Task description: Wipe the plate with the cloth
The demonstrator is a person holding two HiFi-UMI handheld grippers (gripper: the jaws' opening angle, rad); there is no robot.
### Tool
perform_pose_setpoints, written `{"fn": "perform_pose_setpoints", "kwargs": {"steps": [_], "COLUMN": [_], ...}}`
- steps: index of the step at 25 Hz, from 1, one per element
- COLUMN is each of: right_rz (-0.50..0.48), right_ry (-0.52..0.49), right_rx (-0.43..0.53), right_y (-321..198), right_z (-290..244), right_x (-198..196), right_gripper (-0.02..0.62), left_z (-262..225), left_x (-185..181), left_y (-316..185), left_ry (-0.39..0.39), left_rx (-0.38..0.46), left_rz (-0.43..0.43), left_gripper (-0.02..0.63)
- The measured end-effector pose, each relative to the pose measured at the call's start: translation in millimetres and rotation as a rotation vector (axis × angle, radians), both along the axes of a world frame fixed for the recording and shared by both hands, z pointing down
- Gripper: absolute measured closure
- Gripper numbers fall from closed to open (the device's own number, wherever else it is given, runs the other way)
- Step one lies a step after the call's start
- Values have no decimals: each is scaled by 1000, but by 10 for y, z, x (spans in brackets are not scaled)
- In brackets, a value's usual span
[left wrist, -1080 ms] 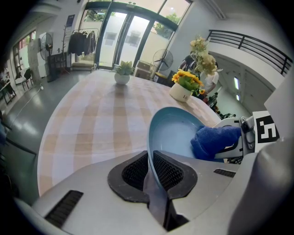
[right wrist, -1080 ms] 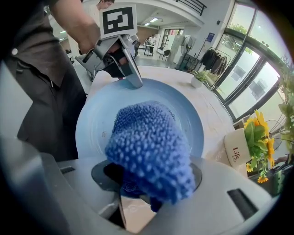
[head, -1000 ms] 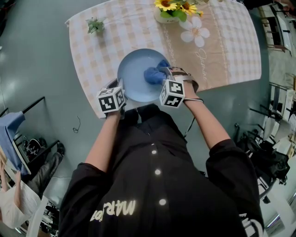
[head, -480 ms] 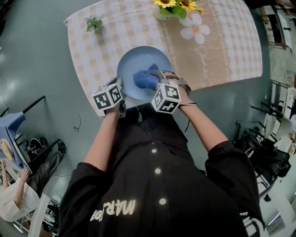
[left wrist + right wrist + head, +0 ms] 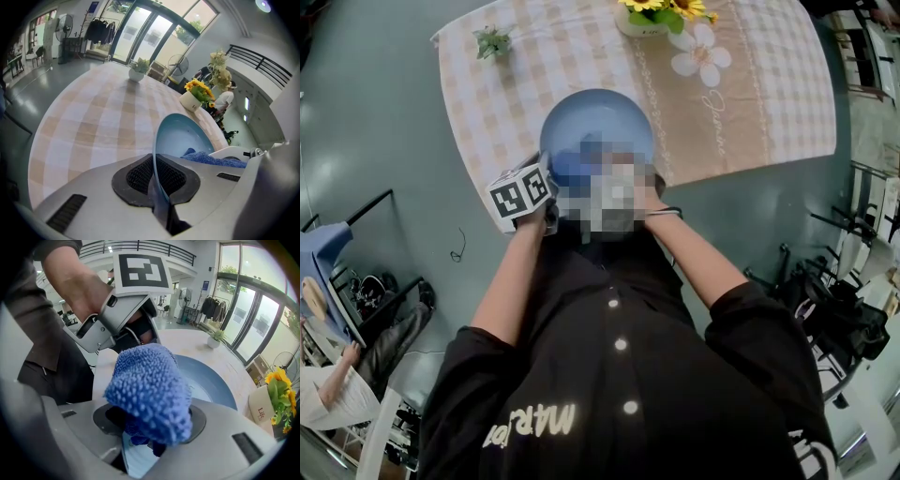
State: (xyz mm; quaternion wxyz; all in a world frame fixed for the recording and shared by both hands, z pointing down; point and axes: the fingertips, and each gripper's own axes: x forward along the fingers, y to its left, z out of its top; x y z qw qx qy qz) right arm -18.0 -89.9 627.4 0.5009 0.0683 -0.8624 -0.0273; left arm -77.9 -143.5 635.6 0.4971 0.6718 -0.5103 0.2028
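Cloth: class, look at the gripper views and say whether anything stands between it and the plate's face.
Nothing visible does. The right gripper holds the cloth right over the plate, whose face is bare; the left gripper clamps only the rim, beside the cloth.

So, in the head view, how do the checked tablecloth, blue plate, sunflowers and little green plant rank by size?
1. checked tablecloth, by far.
2. blue plate, partly covered.
3. sunflowers and little green plant: about alike; the sunflowers are cut off at the top edge, so I can't rank them.
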Motion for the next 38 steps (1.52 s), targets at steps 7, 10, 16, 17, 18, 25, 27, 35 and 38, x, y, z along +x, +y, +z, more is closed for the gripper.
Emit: {"fn": "perform_pose_setpoints", "kwargs": {"steps": [7,10,16,17,18,25,27,35,38], "right_rz": [-46,-99,-198,-203,-207,-259,-267,-275,-271], "right_ry": [11,30,60,63,67,113,123,187,203], "right_rx": [11,16,36,35,33,10,10,-10,-11], "right_y": [21,58,169,182,195,273,287,290,260], "right_z": [69,80,96,97,99,118,115,157,158], "right_x": [-12,16,66,81,97,262,317,582,681], "right_gripper": [402,402,405,405,405,405,405,405,405], "left_z": [11,15,11,10,8,3,-1,-2,-8], "left_x": [0,10,-6,-3,-1,-6,-4,-3,1], "left_y": [-5,-7,-11,-11,-11,-8,-6,-9,-6], "left_ry": [4,-14,-25,-25,-25,-39,-48,-64,-66], "left_rx": [-7,-11,-15,-16,-15,-14,-11,-9,-9], "left_rz": [4,20,24,25,27,37,41,57,58], "left_gripper": [575,575,574,575,574,574,574,574,574]}}
